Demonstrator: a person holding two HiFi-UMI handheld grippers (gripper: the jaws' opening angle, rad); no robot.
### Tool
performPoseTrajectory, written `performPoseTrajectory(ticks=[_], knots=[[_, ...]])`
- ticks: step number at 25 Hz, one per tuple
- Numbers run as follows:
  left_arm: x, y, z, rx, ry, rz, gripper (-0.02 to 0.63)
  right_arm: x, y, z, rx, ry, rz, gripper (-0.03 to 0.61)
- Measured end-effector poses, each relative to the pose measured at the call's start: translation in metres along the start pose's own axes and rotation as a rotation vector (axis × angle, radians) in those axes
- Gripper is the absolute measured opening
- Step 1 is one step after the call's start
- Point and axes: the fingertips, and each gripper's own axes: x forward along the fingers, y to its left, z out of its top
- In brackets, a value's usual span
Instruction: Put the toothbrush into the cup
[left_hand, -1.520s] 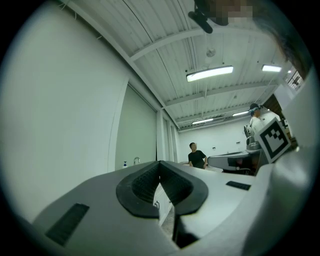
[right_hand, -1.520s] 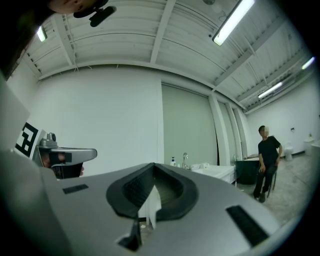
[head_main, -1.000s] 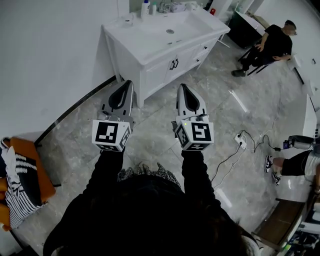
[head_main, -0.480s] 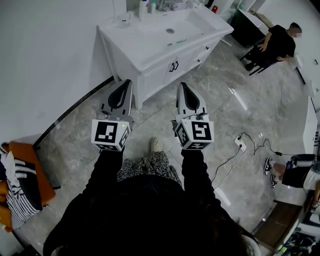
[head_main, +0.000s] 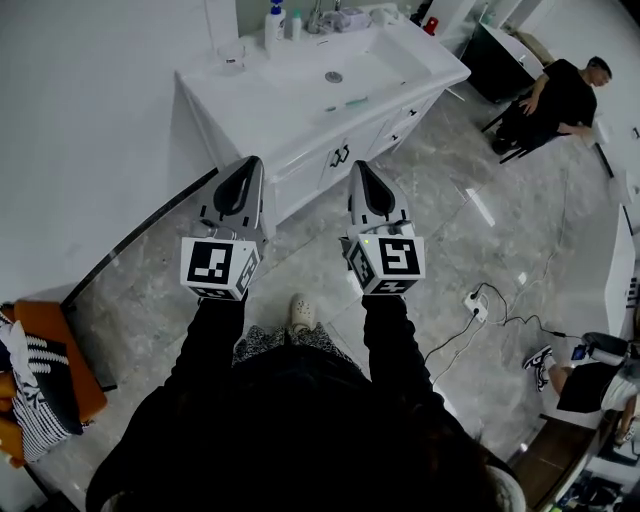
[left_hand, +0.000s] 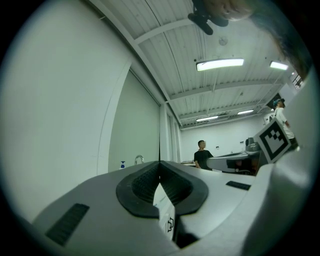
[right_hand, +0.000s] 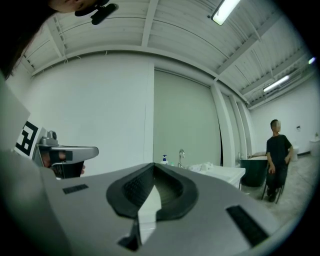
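Holding both tools out in front, the person has the left gripper (left_hand: 160, 165) pressed tight together with nothing in it, and the right gripper (right_hand: 153, 165) is pressed together and empty too. Both point at the white sink cabinet (head_main: 300, 150), which is near but not within reach yet. So this looks like the getting-there step, and no part of the job is done. A thin green thing lies flat on the cabinet top, just in front of the sink bowl (head_main: 330, 62). It is most likely the toothbrush (head_main: 345, 103). The clear cup (head_main: 232, 57) stands up straight near the back left corner of the top, well apart from the toothbrush. It looks empty, but it is too small to be sure. The sink bowl has only its drain showing. A soap bottle (head_main: 274, 20) stands at the back by the tap (head_main: 320, 15). Next, the person would need to get closer, spread one gripper's jaws, and come down over the toothbrush to pinch its thin handle. It lies flat, so it may slip.
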Motion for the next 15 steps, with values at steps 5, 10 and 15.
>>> performPoseTrajectory(ticks=[5, 10, 15], knots=[[0.049, 0.007, -0.002, -0.004, 0.001, 0.005, 0.008, 0.036, -0.036, -0.002, -0.006, 0.013, 0.004, 0.005], [0.092, 0.009, -0.008, 0.000, -0.002, 0.007, 0.008, 0.066, -0.069, -0.007, -0.007, 0.014, 0.003, 0.005], [0.127, 0.014, -0.011, -0.002, -0.008, 0.002, 0.008, 0.092, -0.094, -0.007, -0.005, 0.012, -0.006, 0.005]])
